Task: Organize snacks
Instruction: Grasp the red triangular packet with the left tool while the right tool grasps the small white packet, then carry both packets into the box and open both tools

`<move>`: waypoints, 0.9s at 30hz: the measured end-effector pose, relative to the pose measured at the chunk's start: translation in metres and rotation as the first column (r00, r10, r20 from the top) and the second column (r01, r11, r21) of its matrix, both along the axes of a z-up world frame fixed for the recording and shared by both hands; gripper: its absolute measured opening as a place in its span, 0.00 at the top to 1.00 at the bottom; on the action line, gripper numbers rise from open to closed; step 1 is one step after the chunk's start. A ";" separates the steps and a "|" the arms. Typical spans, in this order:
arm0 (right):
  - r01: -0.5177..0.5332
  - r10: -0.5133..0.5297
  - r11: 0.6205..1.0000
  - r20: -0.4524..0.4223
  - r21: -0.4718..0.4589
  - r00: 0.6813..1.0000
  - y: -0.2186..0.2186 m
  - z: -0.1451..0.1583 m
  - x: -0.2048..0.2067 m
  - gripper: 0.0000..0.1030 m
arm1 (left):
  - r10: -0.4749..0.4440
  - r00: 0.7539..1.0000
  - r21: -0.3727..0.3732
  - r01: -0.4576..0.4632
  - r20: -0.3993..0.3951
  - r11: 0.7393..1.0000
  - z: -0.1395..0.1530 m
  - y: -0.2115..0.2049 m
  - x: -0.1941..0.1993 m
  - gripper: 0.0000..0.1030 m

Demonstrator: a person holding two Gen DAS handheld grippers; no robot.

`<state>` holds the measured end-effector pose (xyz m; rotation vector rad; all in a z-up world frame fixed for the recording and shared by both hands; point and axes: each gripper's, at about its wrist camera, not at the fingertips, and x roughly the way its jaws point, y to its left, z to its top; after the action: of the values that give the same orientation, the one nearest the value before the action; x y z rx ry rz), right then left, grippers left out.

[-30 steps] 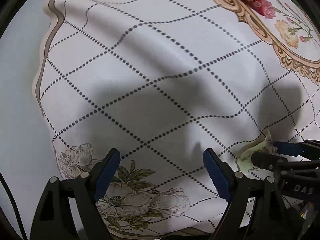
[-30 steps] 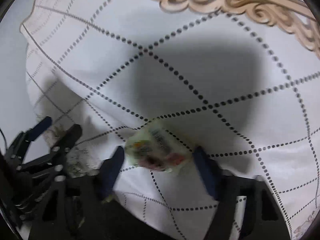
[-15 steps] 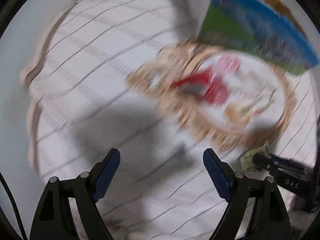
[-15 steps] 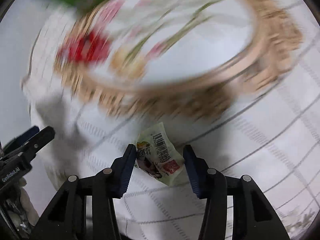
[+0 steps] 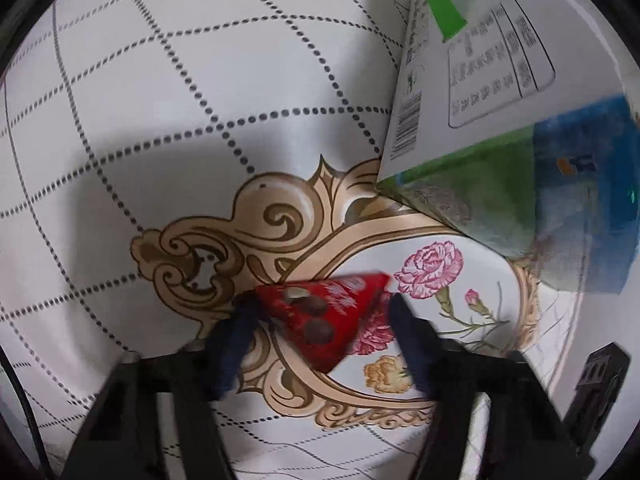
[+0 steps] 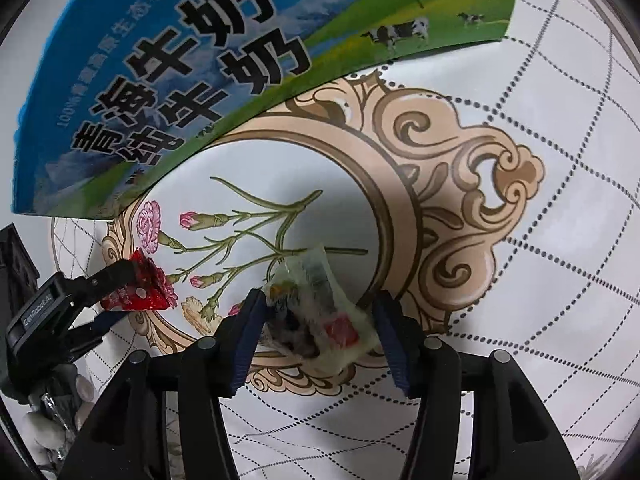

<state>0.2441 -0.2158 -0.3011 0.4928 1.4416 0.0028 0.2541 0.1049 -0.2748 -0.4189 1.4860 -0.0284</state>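
Note:
A red snack packet (image 5: pixel 324 318) lies on the patterned tablecloth between the fingers of my left gripper (image 5: pixel 320 312); the jaws stand wide on either side of it, not touching. It also shows in the right wrist view (image 6: pixel 138 294), with a left fingertip (image 6: pixel 116 274) beside it. My right gripper (image 6: pixel 320 312) is shut on a pale yellow-green snack packet (image 6: pixel 320 312) with a red patch and holds it above the cloth's flower medallion.
A large blue and green milk carton box (image 6: pixel 224 60) stands at the back, its white side with a barcode in the left wrist view (image 5: pixel 472 68). The tablecloth (image 5: pixel 200 80) has dotted diamonds and a tan scroll frame.
Both grippers have swung over toward the medallion and the milk box. The left gripper now straddles the red packet. The right gripper has closed on the yellow-green packet and carried it along.

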 end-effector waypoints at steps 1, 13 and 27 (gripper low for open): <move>0.000 0.000 1.000 -0.007 0.003 1.000 -0.004 0.002 0.003 0.43 | -0.014 1.000 0.005 0.014 0.006 1.000 0.000 -0.002 -0.001 0.48; -0.086 0.087 0.996 -0.074 0.011 0.993 0.022 -0.008 -0.010 0.33 | -0.128 0.991 -0.031 0.126 -0.046 0.992 -0.027 -0.010 -0.035 0.44; -0.170 0.165 0.979 -0.059 -0.113 0.985 0.069 -0.009 -0.012 0.46 | -0.237 0.971 0.137 0.240 -0.033 0.961 -0.049 -0.095 -0.035 0.48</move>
<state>0.2320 -0.1467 -0.3099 0.2753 1.5187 0.0404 0.2194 0.0094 -0.3237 -0.1252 1.5374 -0.1116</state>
